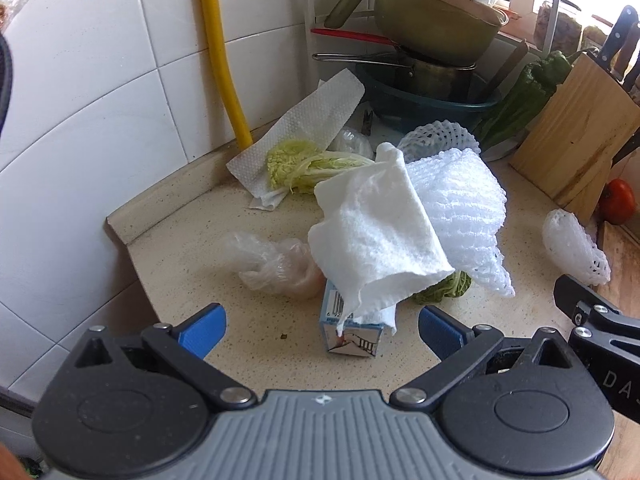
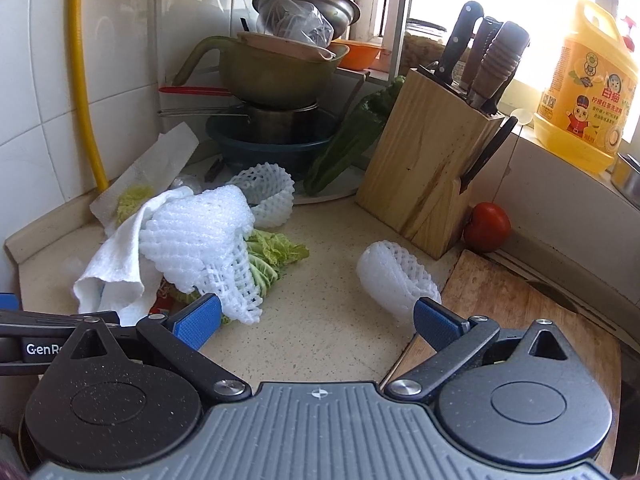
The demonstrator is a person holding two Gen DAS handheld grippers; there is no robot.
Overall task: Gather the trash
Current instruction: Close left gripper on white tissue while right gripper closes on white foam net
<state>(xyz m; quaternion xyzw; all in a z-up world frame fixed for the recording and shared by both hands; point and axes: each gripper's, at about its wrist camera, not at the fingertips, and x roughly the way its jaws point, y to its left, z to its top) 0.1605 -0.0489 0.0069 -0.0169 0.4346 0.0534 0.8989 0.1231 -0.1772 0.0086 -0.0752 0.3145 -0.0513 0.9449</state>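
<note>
Left gripper [image 1: 322, 330] wide open, empty. Right gripper [image 2: 317, 318] wide open, empty. Crumpled white paper towel [image 1: 376, 236] mid-frame, draped over small carton [image 1: 352, 334]. Soft, light; pinch loose bottom fold.

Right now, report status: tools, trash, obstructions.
Left tool open, empty, over small carton. Right tool open, empty. Paper towel draped over carton, foam net behind it. Nothing collected.
</note>
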